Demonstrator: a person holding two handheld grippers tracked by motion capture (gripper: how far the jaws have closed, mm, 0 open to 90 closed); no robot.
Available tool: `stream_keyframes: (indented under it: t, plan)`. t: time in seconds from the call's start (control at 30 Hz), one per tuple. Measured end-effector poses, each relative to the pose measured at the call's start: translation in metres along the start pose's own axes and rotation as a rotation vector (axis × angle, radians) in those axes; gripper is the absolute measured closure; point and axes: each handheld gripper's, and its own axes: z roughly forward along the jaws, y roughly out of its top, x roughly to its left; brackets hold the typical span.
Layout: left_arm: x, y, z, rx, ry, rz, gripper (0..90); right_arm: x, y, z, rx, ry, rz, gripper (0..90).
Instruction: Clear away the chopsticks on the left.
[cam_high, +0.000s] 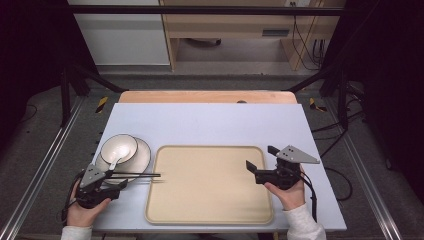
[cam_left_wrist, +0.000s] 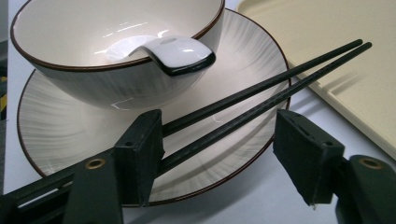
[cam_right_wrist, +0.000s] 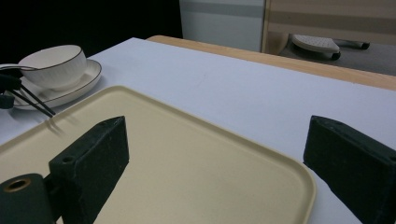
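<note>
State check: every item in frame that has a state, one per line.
White ceramic bowl: upright on plate, spoon inside.
White ceramic spoon: handle resting over bowl rim.
Striped brown-rimmed plate: flat under bowl.
Black chopsticks: between left gripper jaws, tips over tray edge.
Beige plastic tray: flat, empty.
Left gripper: jaws apart, one pad touching chopsticks.
Right gripper: open, holding nothing.

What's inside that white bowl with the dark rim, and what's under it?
A white ceramic spoon lies inside the white dark-rimmed bowl, its handle over the rim. Otherwise the bowl looks empty. Beneath it sits a white ribbed plate; the plate's centre is covered by the bowl.
</note>
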Motion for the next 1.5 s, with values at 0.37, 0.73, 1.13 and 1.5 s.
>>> stream_keyframes:
  t: [0.37,0.73,1.13,1.5]
  plan:
    - [0.0011,0.0003,-0.0011,-0.006,-0.036,-0.03,44.4,0.001,0.0005,0.0005,0.003,0.001,0.002,6.7]
    - [0.0017,0.0014,-0.0001,-0.017,-0.034,-0.039,55.7,0.0006,-0.0001,0.0015,0.009,0.004,-0.002,6.8]
    - [0.0005,0.0017,-0.0005,-0.004,-0.029,-0.033,64.6,0.0002,0.0002,0.0013,0.007,0.001,0.001,6.8]
    - [-0.0022,0.0023,-0.0009,0.002,-0.027,-0.043,74.2,-0.0002,0.0,0.0012,0.007,0.0,0.003,6.8]
